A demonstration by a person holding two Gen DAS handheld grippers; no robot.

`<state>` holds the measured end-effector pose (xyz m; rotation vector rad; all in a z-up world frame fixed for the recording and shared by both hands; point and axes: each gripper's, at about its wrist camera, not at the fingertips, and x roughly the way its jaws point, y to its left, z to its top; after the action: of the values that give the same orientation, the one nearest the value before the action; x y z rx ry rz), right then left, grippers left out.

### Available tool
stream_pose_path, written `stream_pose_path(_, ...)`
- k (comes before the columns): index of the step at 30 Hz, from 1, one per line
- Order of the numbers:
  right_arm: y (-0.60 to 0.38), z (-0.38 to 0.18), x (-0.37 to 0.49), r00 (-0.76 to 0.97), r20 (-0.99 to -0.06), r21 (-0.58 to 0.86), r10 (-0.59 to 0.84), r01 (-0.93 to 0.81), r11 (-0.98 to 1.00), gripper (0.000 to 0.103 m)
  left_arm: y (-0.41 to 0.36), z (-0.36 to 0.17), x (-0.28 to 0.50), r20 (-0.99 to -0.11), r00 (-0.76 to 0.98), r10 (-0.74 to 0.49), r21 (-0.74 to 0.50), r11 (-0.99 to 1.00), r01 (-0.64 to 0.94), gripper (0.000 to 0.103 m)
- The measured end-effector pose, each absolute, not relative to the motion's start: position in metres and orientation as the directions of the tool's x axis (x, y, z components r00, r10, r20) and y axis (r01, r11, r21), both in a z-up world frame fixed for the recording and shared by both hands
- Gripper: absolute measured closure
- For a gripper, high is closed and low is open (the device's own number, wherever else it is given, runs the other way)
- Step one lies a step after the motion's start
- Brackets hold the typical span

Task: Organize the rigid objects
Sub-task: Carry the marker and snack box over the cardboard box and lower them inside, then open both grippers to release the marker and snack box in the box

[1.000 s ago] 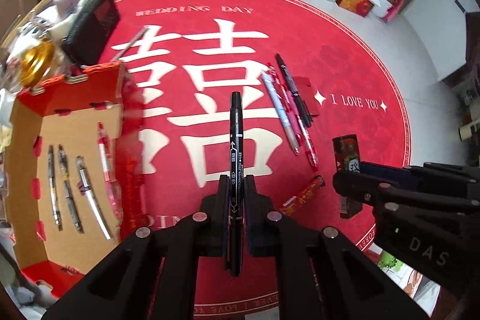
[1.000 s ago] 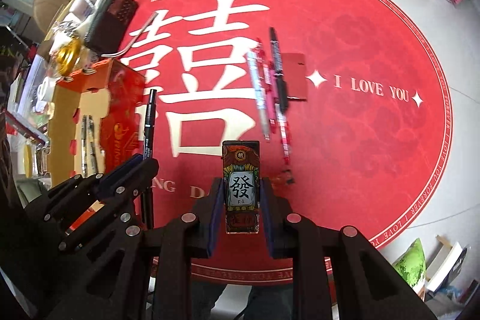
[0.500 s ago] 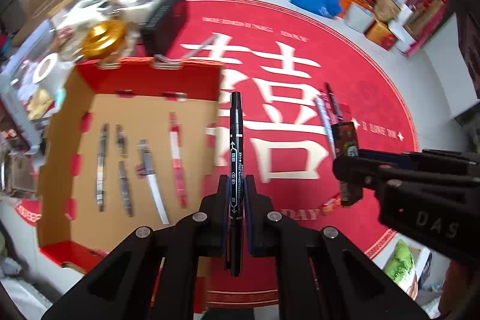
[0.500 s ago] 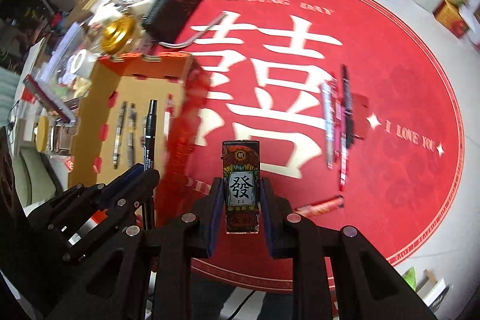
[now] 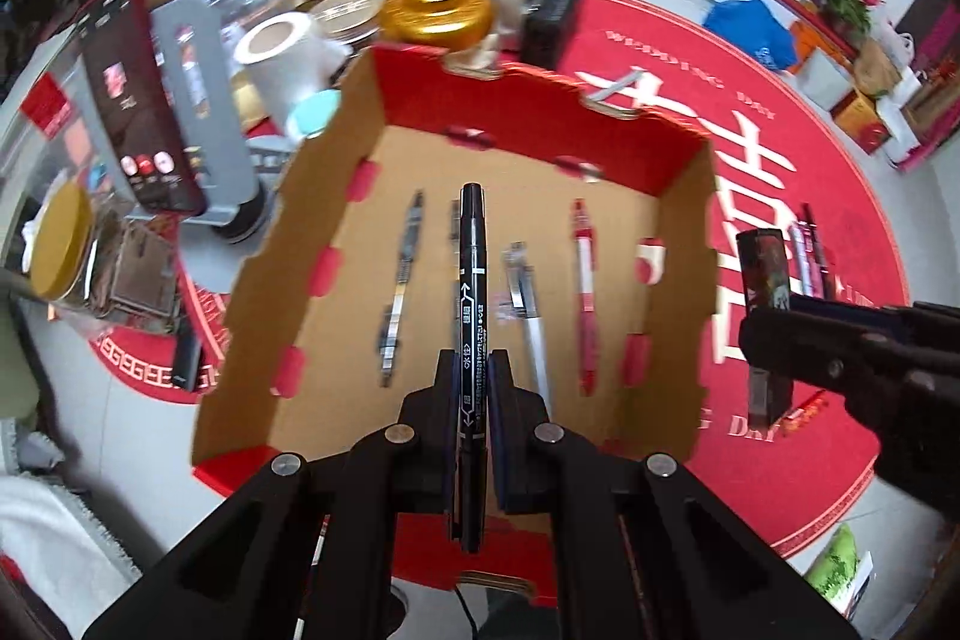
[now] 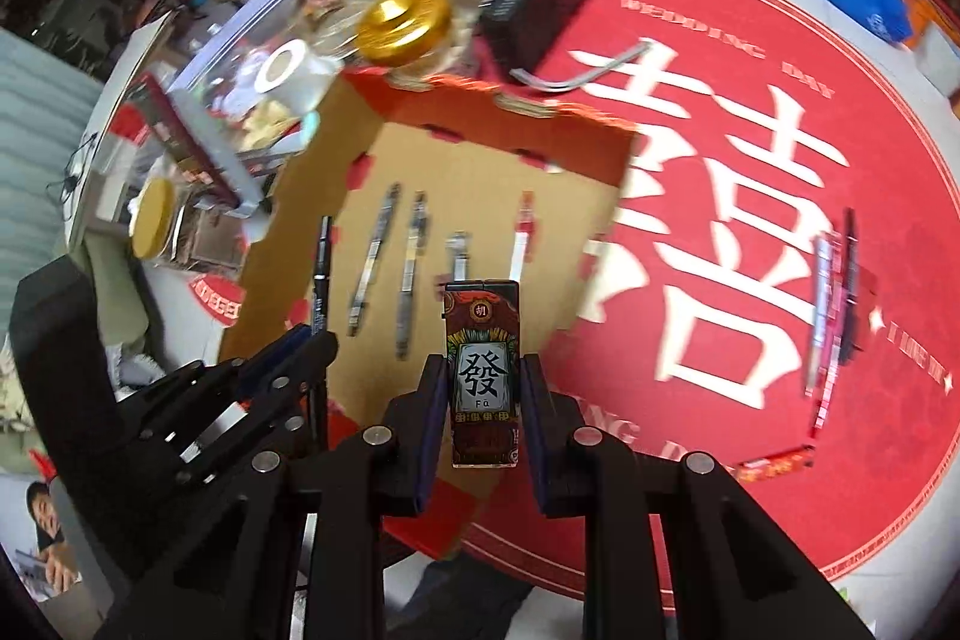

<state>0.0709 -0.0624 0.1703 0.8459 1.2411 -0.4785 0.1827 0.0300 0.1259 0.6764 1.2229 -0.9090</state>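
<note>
While left gripper [image 5: 470,388] clamps black marker [image 5: 471,280] above cardboard box [image 5: 300,244], right gripper [image 6: 485,400] grips patterned lighter [image 6: 483,370]

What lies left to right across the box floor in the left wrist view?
Grey pen → held black marker → white pen → red pen. A further pen behind the marker is left out.
</note>
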Motion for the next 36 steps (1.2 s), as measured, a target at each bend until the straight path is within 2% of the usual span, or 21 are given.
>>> stream_pose_path(9, -0.053, 0.159, 0.099, 0.277, -0.952, 0.297, 0.133, 0.715, 0.633, 0.078, 0.026, 0.105, 0.205, -0.977, 0.082, -0.197, -0.033, 0.519, 0.854, 0.094)
stream_pose_path(36, -0.079, 0.134, 0.105, 0.232, -0.963, 0.264, 0.134, 0.742, 0.616, 0.078, 0.003, 0.079, 0.214, -0.985, 0.051, -0.163, -0.035, 0.482, 0.875, 0.094)
